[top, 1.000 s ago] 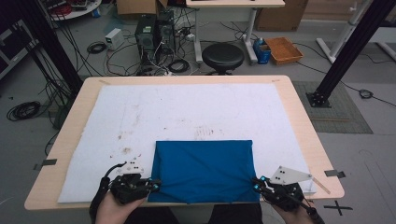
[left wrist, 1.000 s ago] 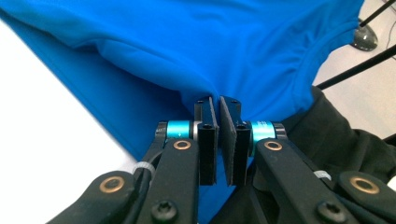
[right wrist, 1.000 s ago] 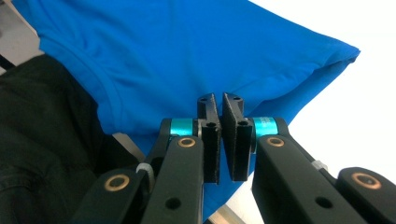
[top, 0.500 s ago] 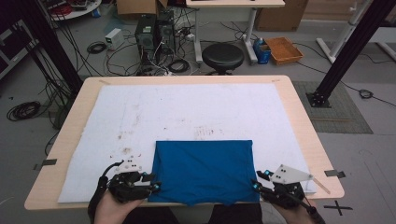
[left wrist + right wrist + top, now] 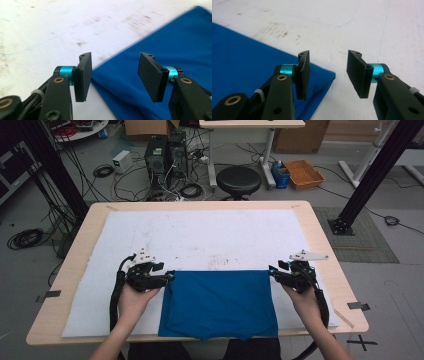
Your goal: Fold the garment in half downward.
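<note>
While my left gripper (image 5: 169,276) and right gripper (image 5: 272,272) have just been opening, jaws apart and empty, at the far corners of the blue cloth (image 5: 219,302) by the mat's (image 5: 200,237) near edge, a shallow pinch may miss a layer.

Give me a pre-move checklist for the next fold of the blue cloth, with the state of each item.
1. Left gripper open, jaws just opened, nothing pinched: ok.
2. Right gripper open, jaws just opened, nothing pinched: ok.
3. Blue cloth lying flat on the white mat: ok.
4. Both grippers at the cloth's far corners: ok.
5. Near edge fully on the table: not ok, it overhangs the front.
6. Layers aligned underneath: cannot tell.
</note>
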`<control>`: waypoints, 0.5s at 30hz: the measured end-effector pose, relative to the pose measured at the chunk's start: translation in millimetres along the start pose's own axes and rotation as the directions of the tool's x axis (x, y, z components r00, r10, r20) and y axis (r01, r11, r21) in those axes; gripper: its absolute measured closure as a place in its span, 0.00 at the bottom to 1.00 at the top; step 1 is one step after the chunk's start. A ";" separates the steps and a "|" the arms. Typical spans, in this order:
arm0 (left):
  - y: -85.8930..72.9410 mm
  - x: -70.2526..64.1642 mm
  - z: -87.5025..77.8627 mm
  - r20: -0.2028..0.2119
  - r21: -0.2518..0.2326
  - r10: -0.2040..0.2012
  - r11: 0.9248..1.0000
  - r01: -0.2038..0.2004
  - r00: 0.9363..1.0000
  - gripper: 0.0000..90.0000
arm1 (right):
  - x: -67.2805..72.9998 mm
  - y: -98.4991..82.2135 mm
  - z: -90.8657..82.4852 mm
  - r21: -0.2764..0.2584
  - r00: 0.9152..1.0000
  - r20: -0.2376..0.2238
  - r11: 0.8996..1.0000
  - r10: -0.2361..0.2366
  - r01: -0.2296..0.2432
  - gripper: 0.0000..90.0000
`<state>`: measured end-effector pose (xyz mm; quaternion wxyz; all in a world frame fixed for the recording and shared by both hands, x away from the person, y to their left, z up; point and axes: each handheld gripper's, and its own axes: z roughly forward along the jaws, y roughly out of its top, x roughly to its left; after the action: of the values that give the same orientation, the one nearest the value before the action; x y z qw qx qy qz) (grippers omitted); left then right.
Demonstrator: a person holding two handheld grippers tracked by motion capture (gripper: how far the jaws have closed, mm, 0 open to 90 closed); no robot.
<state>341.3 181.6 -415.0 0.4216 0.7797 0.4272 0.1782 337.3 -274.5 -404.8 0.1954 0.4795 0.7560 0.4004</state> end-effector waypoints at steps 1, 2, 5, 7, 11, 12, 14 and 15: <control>-0.6 2.4 5.1 -0.013 0.005 0.000 1.000 0.000 1.000 0.50 | -1.8 0.5 6.3 0.008 1.000 0.007 1.000 0.009 -0.009 0.61; -1.3 4.8 9.9 -0.014 0.014 -0.004 1.000 0.004 1.000 0.51 | -3.5 0.9 12.0 0.018 1.000 0.011 1.000 0.021 -0.021 0.61; -4.0 8.9 21.6 -0.008 0.051 -0.020 0.998 0.021 1.000 0.53 | -6.9 -0.2 26.6 0.060 0.999 0.013 0.997 0.044 -0.044 0.62; -5.4 10.2 26.8 0.004 0.079 -0.026 0.997 0.026 1.000 0.53 | -8.6 -1.8 33.9 0.085 0.999 0.015 0.995 0.044 -0.046 0.63; -7.7 12.4 33.2 -0.002 0.122 -0.037 0.992 0.037 0.999 0.61 | -10.8 -5.8 42.5 0.132 0.999 -0.005 0.990 0.053 -0.052 0.66; -8.2 13.8 34.0 0.000 0.126 -0.037 0.991 0.037 0.999 0.63 | -10.7 -6.8 43.8 0.138 0.999 -0.011 0.989 0.048 -0.046 0.69; -9.3 14.4 34.4 -0.009 0.125 -0.025 0.992 0.026 1.000 0.66 | -10.0 -8.2 45.5 0.149 0.999 -0.019 0.988 0.031 -0.028 0.74; -9.5 13.6 34.3 -0.015 0.123 -0.015 0.992 0.016 1.000 0.69 | -9.4 -8.8 46.1 0.151 0.999 -0.024 0.988 0.022 -0.018 0.76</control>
<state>366.0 177.9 -443.8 0.3713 0.7996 0.4463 0.1538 368.0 -265.5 -440.5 0.1447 0.4954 0.7816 0.3503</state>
